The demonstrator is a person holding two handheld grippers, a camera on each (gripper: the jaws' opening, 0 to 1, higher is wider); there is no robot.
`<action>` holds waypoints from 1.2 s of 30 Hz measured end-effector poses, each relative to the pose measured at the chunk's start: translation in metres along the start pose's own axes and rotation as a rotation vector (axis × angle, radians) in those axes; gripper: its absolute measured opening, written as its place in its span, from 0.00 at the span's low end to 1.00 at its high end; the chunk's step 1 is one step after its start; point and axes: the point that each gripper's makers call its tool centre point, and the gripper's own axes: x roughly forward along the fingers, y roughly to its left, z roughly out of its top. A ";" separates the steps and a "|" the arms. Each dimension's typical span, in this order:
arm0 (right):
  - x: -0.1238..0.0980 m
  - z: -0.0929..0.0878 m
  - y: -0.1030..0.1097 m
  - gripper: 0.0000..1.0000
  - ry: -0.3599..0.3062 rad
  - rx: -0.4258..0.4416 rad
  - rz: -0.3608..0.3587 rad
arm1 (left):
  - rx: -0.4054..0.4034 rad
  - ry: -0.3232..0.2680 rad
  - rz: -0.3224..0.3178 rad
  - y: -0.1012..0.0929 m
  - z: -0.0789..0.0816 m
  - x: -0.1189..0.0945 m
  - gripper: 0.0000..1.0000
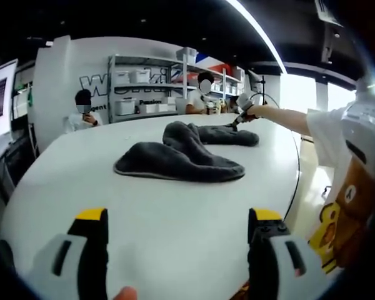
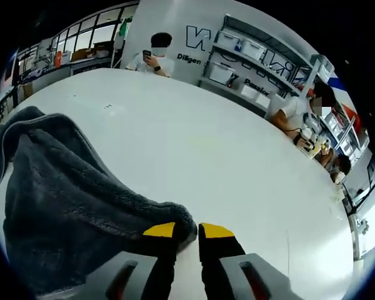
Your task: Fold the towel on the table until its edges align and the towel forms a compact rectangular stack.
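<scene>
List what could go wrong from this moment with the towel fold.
1. The right tongs are nearly closed on just the edge of the grey towel; so small a bite may slip when pulled.
2. The towel lies bunched and twisted on the white table, so its edges may not line up when folded.
3. The left tongs hang open, away from the towel; pulling from one side alone may drag it rather than fold it.

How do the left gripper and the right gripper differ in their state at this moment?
The left gripper has its jaws wide apart over bare table, short of the towel; the right gripper has its jaws nearly closed on the towel's edge. The left holds nothing; the right grips grey cloth. Both have yellow-tipped black jaws.
</scene>
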 end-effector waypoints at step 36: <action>-0.114 0.024 0.079 0.67 -0.263 -0.005 0.202 | 0.015 -0.043 -0.092 -0.024 0.004 0.009 0.98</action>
